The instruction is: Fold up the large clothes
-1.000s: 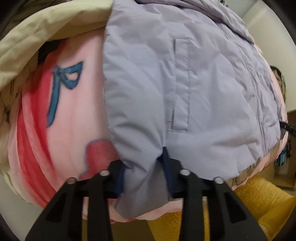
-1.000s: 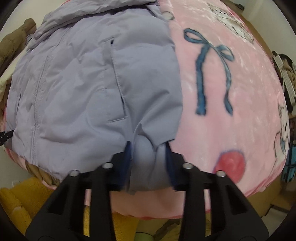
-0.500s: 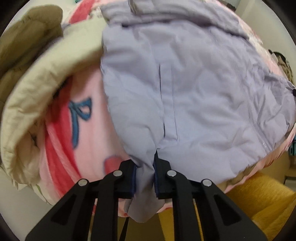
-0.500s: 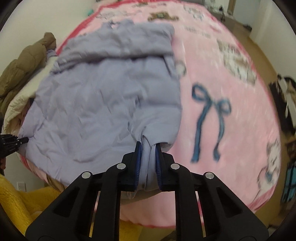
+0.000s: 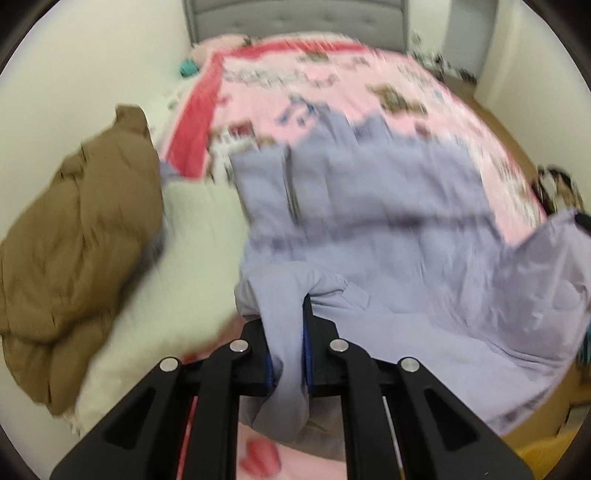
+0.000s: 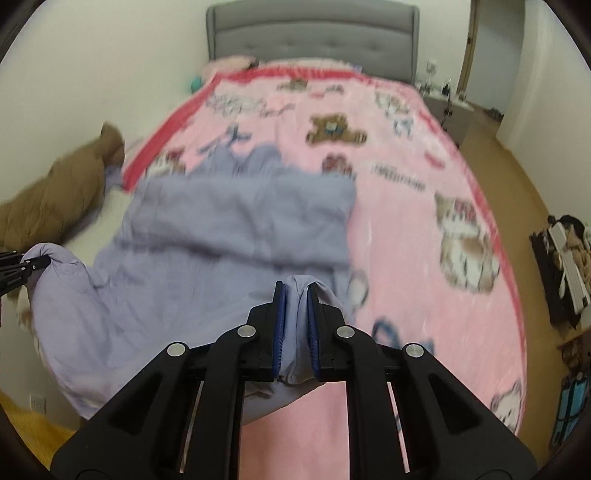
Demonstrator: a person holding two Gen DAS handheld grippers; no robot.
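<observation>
moved: both tongs came up, jaws closing tighter, hem lifted off bed (image 6: 424,206)
left tongs (image 5: 287,332): clamped on jacket (image 5: 388,221)
right tongs (image 6: 295,325): clamped on jacket too

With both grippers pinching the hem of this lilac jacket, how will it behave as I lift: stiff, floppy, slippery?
Likely floppy: the lilac jacket sags and creases between the left gripper and right gripper. Probably light, since small pinches raise it. Its smooth shell might slip.

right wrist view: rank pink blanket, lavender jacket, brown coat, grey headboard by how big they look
1. pink blanket
2. lavender jacket, nearer the camera, which may enlarge it
3. grey headboard and brown coat look alike; the coat is cut off at the edge
</observation>
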